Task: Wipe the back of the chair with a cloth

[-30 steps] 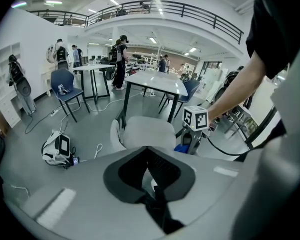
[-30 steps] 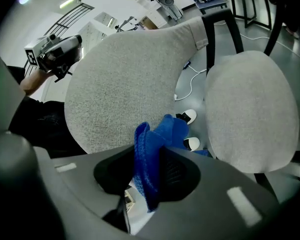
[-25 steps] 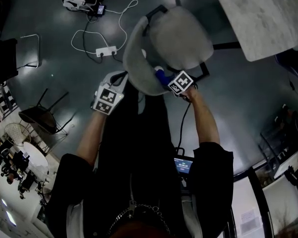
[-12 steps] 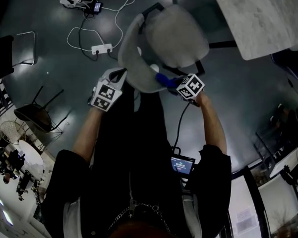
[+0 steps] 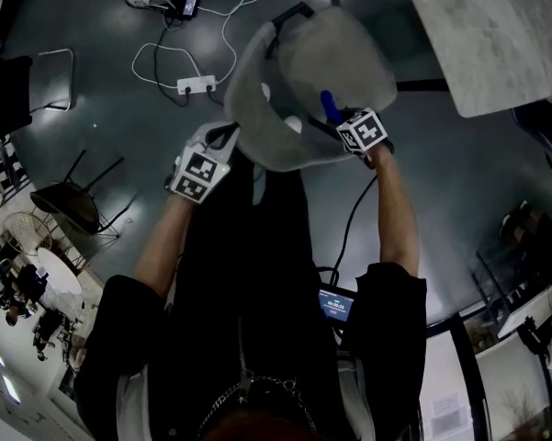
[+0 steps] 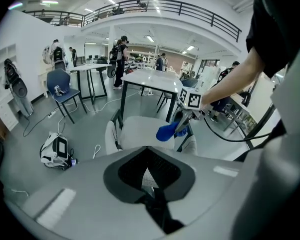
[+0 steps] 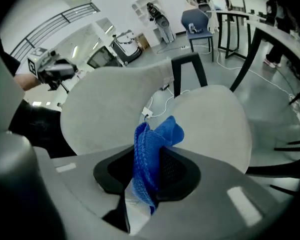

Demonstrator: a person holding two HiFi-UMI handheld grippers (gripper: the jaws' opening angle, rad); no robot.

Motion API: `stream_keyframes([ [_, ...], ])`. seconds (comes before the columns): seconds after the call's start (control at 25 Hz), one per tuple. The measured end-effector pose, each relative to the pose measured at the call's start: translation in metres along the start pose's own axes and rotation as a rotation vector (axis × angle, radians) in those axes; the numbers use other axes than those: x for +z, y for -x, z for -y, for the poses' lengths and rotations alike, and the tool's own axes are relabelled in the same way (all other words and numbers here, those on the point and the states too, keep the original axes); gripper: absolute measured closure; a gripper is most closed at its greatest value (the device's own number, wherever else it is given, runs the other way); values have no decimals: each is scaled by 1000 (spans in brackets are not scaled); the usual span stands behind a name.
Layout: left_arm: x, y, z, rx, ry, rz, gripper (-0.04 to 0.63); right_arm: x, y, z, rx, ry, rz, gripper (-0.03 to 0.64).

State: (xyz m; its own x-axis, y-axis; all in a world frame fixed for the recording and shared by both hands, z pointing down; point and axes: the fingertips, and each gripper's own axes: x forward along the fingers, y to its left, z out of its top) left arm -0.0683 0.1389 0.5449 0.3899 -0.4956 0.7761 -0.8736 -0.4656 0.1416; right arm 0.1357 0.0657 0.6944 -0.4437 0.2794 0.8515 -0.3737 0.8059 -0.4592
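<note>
Here, seen from the head view, the person stands behind a grey chair (image 5: 335,58) on the dark floor (image 5: 459,182). Both bare forearms reach forward out of black sleeves.

The right arm is stretched almost straight. Its hand grips the right tool (image 5: 338,118) over the right end of the curved chair back (image 5: 257,131). That tool is clenched on a blue cloth (image 5: 327,105). In the right gripper view the cloth (image 7: 152,146) stands bunched and upright between the closed jaws of the right tool (image 7: 146,184). The chair back lies to its left and the seat to its right. Whether the cloth presses on the shell or hangs just above it cannot be told.

The left arm is more bent at the elbow and sits lower in the picture. Its left tool (image 5: 219,143) is at the left end of the chair back, right at the rim. In the left gripper view the jaws of the left tool (image 6: 150,179) are drawn together, with nothing clearly held between them. It points across at the chair, where the cloth (image 6: 167,132) shows beyond the seat.

A pale-topped desk (image 5: 496,26) has its near corner just beyond the chair's right side. A white power strip (image 5: 196,85) lies on the floor to the chair's left.
</note>
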Motion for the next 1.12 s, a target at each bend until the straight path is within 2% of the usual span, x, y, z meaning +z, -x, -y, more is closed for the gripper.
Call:
stream_keyframes([
  [0.16,-1,5,-6,22,13,-8,584,-35,-47,2,-3,17,-171,506],
  [0.36,-12,11,-9,34,37,-18,584,-90,-73,-4,-59,92,-407,506],
  [0.44,-18,13,-8,29,38,-28,584,-100,-78,-14,-43,111,-449,506],
  [0.56,-21,15,-6,23,27,-36,584,-100,-82,-29,-13,119,-456,506],
  [0.76,-12,15,-1,15,10,-11,584,-97,-70,-34,-20,107,-446,506],
  [1.12,8,21,13,2,-18,64,584,-89,-20,-85,52,16,-294,506],
])
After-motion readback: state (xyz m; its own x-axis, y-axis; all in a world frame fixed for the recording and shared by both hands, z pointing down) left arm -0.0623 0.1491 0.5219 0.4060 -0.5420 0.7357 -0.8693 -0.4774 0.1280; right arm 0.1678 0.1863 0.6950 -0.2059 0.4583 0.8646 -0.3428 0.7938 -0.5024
